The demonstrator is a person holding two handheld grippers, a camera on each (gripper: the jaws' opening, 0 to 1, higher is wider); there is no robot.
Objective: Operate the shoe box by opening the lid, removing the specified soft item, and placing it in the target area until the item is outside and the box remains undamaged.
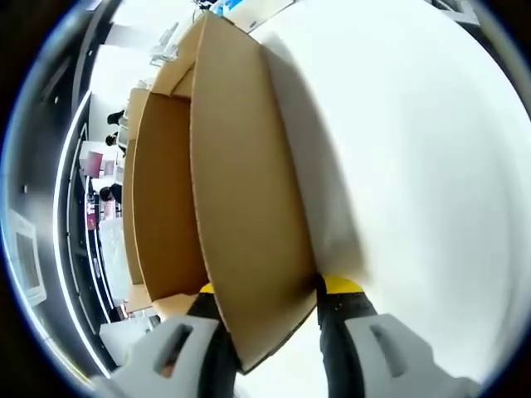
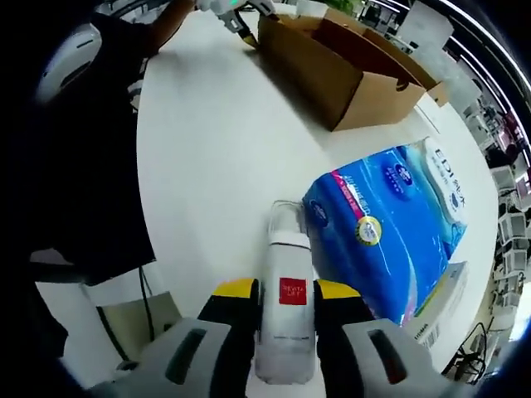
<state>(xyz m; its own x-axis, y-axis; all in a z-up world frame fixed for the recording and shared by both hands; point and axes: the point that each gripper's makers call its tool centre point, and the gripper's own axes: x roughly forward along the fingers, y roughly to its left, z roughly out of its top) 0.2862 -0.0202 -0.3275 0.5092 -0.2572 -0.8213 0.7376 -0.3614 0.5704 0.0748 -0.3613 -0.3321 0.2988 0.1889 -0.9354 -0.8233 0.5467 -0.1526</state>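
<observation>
An open brown cardboard shoe box [image 2: 348,70] lies on the white table [image 2: 216,157]. My left gripper [image 1: 274,290] is shut on one of the box's cardboard panels [image 1: 241,207], with the box's bare inside [image 1: 162,191] to the left of it. That same gripper [image 2: 236,15] holds the box's far end in the right gripper view. A soft blue tissue pack [image 2: 390,220] lies on the table outside the box. My right gripper [image 2: 287,292] is shut on a clear plastic bottle [image 2: 286,282] with a red label, which points forward beside the pack.
A person in dark clothes [image 2: 83,166] stands at the table's left side in the right gripper view. A flat printed sheet [image 2: 444,303] lies under the pack's near end. Shelves and desks [image 1: 99,191] stand beyond the box.
</observation>
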